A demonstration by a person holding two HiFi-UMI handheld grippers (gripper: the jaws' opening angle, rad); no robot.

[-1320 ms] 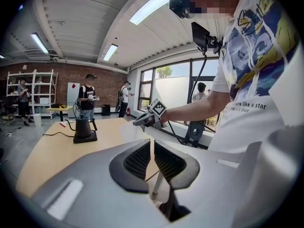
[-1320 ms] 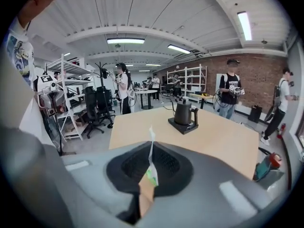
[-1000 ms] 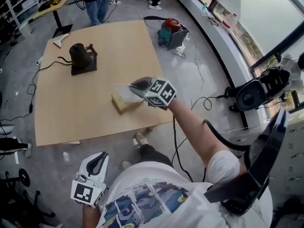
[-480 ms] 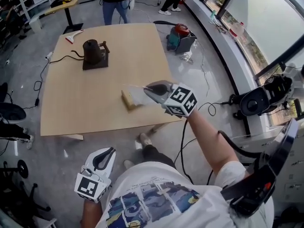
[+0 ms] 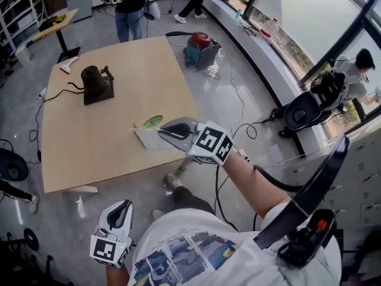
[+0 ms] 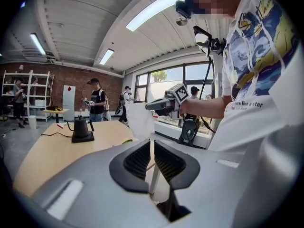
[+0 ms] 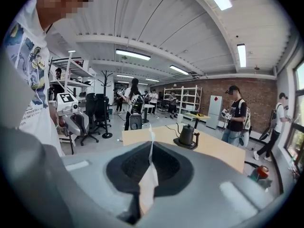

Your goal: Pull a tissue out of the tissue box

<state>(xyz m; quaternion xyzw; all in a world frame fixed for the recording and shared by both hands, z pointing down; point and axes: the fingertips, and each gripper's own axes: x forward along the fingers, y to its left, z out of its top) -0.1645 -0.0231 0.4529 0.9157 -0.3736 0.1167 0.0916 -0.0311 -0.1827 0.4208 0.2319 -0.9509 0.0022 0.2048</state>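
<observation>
The right tool (image 5: pixel 162 130) is clamped tight on the tissue (image 5: pixel 146 139), which hangs long-side down over the desk (image 5: pixel 89 142), near its right edge. The left tool (image 5: pixel 121 205), barely ajar and empty, sits off the desk's near side.

Right arm stretched forward, right gripper (image 5: pixel 165 130) jaws pinching a tissue (image 5: pixel 146 138). Left gripper (image 5: pixel 122 206) held low beside the body, jaws slightly apart, empty.
</observation>
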